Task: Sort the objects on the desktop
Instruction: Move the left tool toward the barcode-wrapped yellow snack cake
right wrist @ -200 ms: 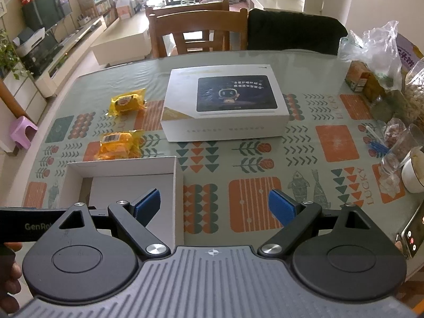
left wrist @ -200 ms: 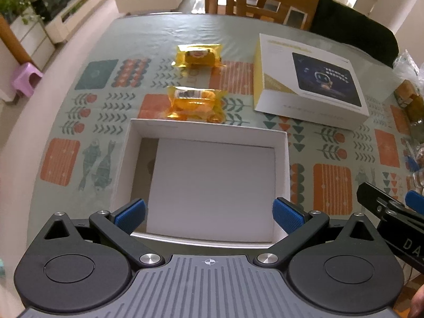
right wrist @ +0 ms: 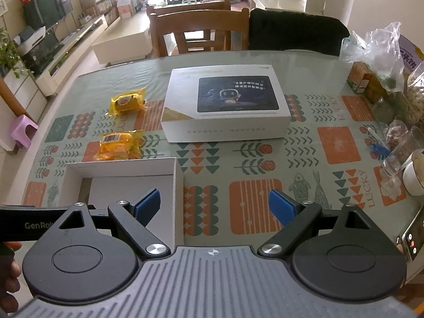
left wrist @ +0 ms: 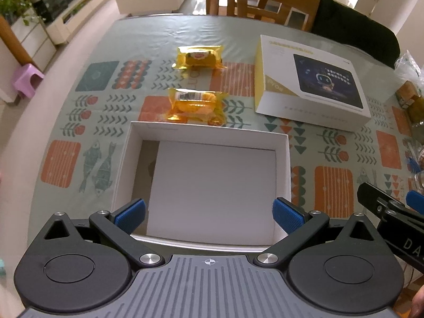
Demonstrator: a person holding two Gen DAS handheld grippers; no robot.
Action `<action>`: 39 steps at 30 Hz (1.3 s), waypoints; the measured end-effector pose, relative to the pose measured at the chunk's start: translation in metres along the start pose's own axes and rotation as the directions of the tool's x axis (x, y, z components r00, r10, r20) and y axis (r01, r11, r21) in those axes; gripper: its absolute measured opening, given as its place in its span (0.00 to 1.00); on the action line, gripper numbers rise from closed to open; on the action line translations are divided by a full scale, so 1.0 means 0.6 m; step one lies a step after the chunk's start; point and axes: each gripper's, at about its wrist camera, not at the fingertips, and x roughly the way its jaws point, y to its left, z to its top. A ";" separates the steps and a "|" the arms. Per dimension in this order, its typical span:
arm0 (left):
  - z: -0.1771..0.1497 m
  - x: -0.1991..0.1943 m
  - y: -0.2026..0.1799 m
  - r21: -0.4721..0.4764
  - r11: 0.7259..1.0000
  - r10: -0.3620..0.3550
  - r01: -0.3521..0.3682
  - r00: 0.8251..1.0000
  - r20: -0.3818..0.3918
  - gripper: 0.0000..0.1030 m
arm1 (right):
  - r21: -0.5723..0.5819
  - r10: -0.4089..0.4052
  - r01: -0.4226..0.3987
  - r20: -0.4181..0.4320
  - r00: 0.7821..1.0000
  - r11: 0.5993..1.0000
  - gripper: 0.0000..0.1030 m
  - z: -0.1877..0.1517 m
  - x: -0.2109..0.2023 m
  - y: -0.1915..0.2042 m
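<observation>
Snack packets, two in yellow wrappers, lie straight ahead of the left gripper [left wrist: 209, 216] on a patterned dining table [left wrist: 87, 84], with an open white box [left wrist: 124, 164] between them and the blue fingertips. Both of this gripper's fingers stand wide apart and hold nothing, poised over the box's near edge. Inside the box a flat white insert [left wrist: 212, 185] covers most of the floor; nothing else shows in it.

Just past the far wall of the box lies the nearer snack packet [left wrist: 197, 103], barcode side up, its long axis running across the line of the fingers, so it presents its broad side to an approach from this hand. Beyond it, apart from the first, rests the farther snack packet [left wrist: 198, 57], also lying crosswise.

From the right gripper [right wrist: 214, 206], likewise wide open and empty, both packets sit off to the left, past the box's right wall. The left hand appears the nearer and better aligned, so a reach forward over the box seems the likely next move.

Farther right stands a closed tablet box [left wrist: 310, 82], well clear of the packets. At the table's right edge, jars and a plastic bag [right wrist: 379, 47] crowd together, and a wooden chair [right wrist: 196, 26] stands behind.
</observation>
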 end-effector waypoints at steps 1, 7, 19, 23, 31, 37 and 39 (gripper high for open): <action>0.000 0.001 -0.001 0.000 1.000 0.002 -0.002 1.000 0.000 1.00 | -0.001 0.000 0.000 0.001 1.000 1.000 1.00 0.001 0.001 -0.002; 0.003 0.006 -0.009 -0.002 1.000 0.014 -0.013 1.000 0.005 1.00 | -0.005 0.002 -0.002 0.009 1.000 1.000 1.00 0.004 0.005 -0.012; 0.004 0.010 -0.037 0.005 0.999 0.048 -0.048 0.998 0.034 1.00 | -0.007 0.015 -0.015 0.017 1.000 1.000 1.00 0.012 0.005 -0.036; 0.011 0.019 -0.037 0.012 0.999 0.040 -0.041 0.999 0.020 1.00 | 0.002 0.015 -0.015 0.008 1.000 1.000 1.00 0.014 0.006 -0.028; 0.050 0.038 -0.025 0.040 0.999 0.035 -0.036 0.999 0.017 1.00 | 0.044 -0.002 0.002 -0.006 1.000 0.999 1.00 0.029 0.036 -0.033; 0.097 0.056 -0.001 0.041 0.999 0.017 -0.019 0.999 0.027 1.00 | 0.045 -0.029 0.029 0.000 1.000 0.999 1.00 0.057 0.055 -0.001; 0.117 0.072 0.011 0.037 0.999 0.014 -0.015 1.000 0.022 1.00 | 0.057 -0.037 0.037 0.005 0.999 0.998 1.00 0.069 0.060 0.013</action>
